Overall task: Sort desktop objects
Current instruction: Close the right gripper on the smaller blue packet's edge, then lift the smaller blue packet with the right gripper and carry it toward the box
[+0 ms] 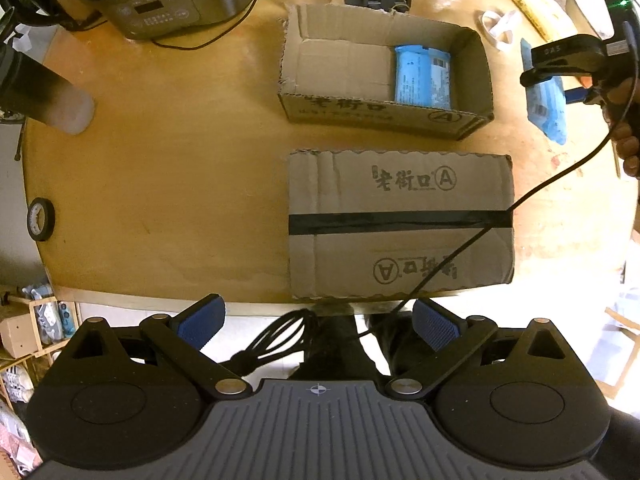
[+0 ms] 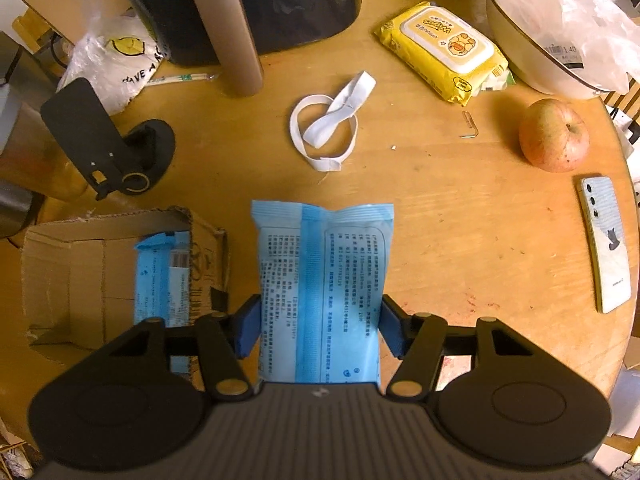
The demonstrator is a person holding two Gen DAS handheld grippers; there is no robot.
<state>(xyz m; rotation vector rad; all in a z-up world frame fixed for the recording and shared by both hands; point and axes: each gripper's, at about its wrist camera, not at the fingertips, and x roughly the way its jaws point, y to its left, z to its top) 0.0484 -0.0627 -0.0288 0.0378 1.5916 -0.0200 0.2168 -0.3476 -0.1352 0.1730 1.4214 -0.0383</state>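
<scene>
left hand-held gripper (image 1: 318,322) spread wide, right hand-held gripper (image 2: 319,326) apparently clamped on load

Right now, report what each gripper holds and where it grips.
Right gripper clamps the light-blue plastic packet across its sides, near its lower end. Left gripper is open, holding nothing.

Round wooden table (image 1: 160,184) with a yellowish, lightly stained top under warm indoor light. Beyond its near edge, a pale floor (image 1: 120,308). At lower left, a light wooden shoe rack (image 1: 36,336) holds pairs of sneakers.
</scene>
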